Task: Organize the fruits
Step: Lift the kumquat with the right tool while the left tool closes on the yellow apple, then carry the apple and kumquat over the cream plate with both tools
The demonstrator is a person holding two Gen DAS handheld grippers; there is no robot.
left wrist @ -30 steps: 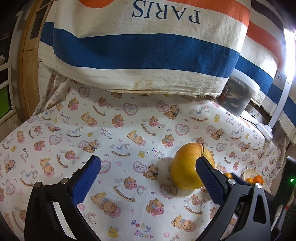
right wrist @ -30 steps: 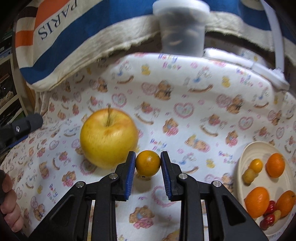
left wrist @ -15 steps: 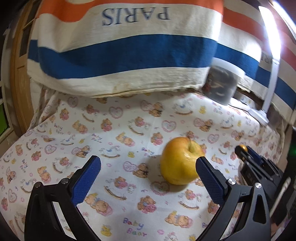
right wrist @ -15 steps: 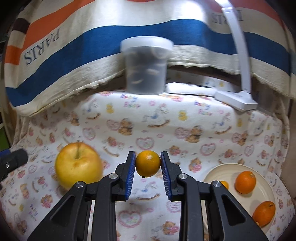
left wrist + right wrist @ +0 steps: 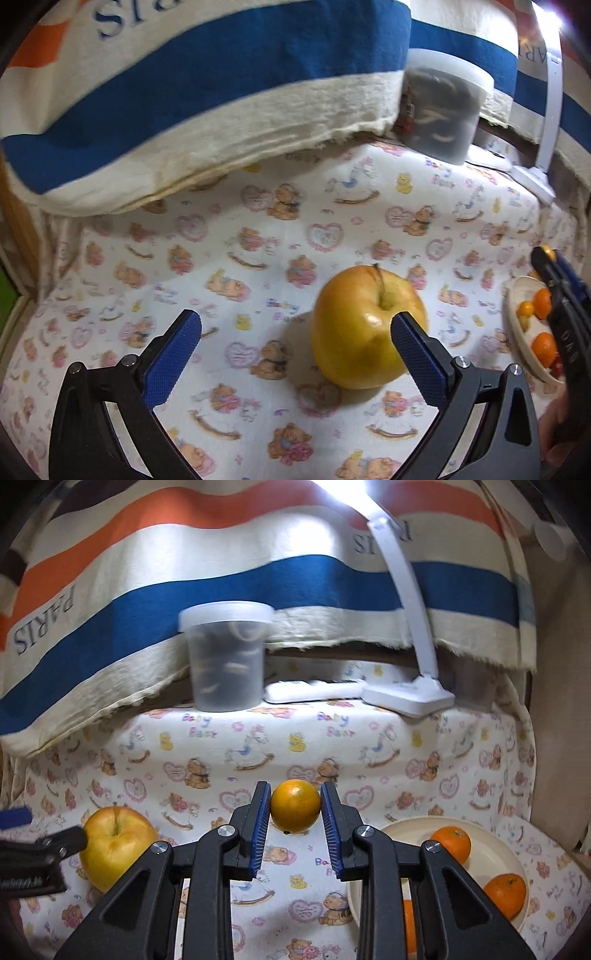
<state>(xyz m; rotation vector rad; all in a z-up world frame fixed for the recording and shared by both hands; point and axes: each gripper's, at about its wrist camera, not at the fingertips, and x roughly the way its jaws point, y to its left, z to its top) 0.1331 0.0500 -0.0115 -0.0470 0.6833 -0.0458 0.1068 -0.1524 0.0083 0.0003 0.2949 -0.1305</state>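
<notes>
My right gripper (image 5: 295, 808) is shut on a small orange (image 5: 295, 805) and holds it above the bear-print cloth, left of a cream plate (image 5: 491, 853) that holds several oranges (image 5: 450, 843). A large yellow apple (image 5: 365, 328) rests on the cloth. My left gripper (image 5: 295, 347) is open; its right finger (image 5: 417, 354) overlaps the apple's right side and its left finger stands well clear. The apple also shows in the right wrist view (image 5: 114, 845), with the left gripper's finger in front of it. The plate (image 5: 517, 332) and right gripper show at the right edge of the left wrist view.
A lidded translucent tub (image 5: 227, 661) stands at the back. A white desk lamp (image 5: 410, 694) and a flat white object (image 5: 314, 690) sit beside it. A striped PARIS cloth (image 5: 184, 590) hangs behind.
My right gripper has lifted the small orange and moved right toward the plate. My left gripper has moved closer to the apple, still open.
</notes>
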